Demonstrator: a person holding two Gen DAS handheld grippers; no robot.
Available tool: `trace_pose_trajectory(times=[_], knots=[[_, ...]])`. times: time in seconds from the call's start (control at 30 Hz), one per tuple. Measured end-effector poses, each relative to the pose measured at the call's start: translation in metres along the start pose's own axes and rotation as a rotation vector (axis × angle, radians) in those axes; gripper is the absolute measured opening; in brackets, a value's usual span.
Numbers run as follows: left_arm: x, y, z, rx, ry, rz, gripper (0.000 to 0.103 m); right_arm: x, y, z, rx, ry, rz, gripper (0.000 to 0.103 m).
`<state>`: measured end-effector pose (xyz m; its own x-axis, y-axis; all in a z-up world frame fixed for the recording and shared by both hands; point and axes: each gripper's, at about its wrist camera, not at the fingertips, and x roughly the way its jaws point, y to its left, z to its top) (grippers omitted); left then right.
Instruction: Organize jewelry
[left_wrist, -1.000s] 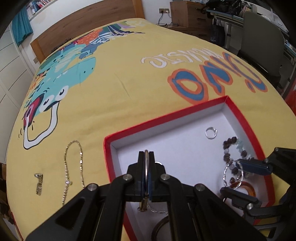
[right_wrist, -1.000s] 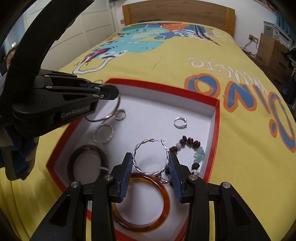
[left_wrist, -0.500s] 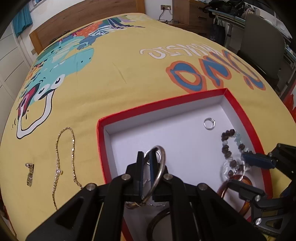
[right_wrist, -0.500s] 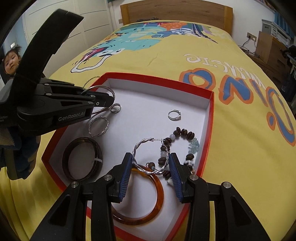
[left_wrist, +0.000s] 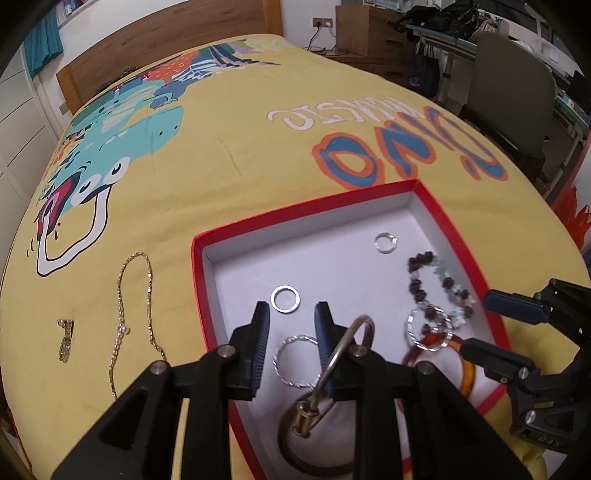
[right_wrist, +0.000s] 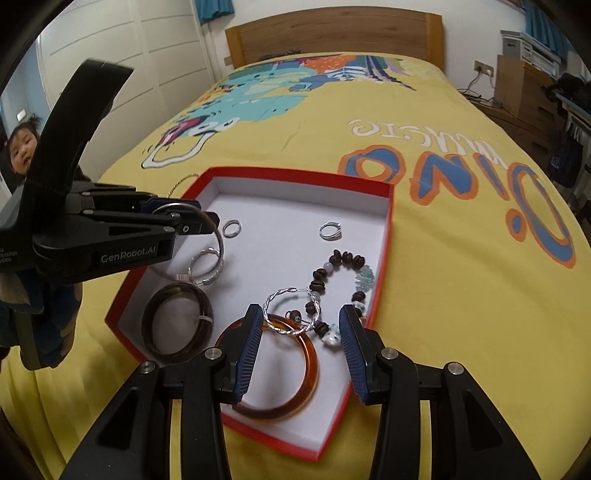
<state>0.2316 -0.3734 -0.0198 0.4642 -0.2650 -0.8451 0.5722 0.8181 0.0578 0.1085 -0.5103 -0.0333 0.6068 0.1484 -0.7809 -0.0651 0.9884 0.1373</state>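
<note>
Gaping wide, the left claw (left_wrist: 290, 332) is letting a silver bangle (left_wrist: 341, 356) lean against its right finger over the red box (left_wrist: 436, 206); only this view is showing the gold chain (left_wrist: 122, 314) lying on the bed (left_wrist: 229, 147). The right claw (right_wrist: 301, 345) is hovering open above an amber bangle (right_wrist: 308, 373), beaded bracelet (right_wrist: 343, 262) and rings

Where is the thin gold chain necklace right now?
In the left wrist view, the thin gold chain necklace lies on the yellow bedspread, outside the red-edged box to its left, with a small gold earring farther left.

Home bedroom: bed (right_wrist: 424, 184) with wooden headboard (right_wrist: 332, 35), wardrobe doors (right_wrist: 122, 62).
</note>
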Motion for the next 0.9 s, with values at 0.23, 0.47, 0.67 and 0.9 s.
trace_pose_trajectory(times=[0.23,0.47,0.67,0.9], knots=[[-0.035,-0.004,-0.012,-0.01,-0.033,0.009,0.03,-0.027,0.006,-0.004,0.026,-0.037,-0.016,0.043],[-0.079,0.003,-0.043,-0.003,-0.045,0.064,0.035,-0.051,0.02,-0.023,0.05,-0.05,-0.017,0.045],[-0.112,0.002,-0.079,0.01,-0.052,0.106,0.036,-0.075,0.039,-0.044,0.072,-0.057,-0.014,0.045],[-0.141,-0.002,-0.12,0.028,-0.05,0.135,0.036,-0.1,0.06,-0.071,0.088,-0.071,0.008,0.046]])
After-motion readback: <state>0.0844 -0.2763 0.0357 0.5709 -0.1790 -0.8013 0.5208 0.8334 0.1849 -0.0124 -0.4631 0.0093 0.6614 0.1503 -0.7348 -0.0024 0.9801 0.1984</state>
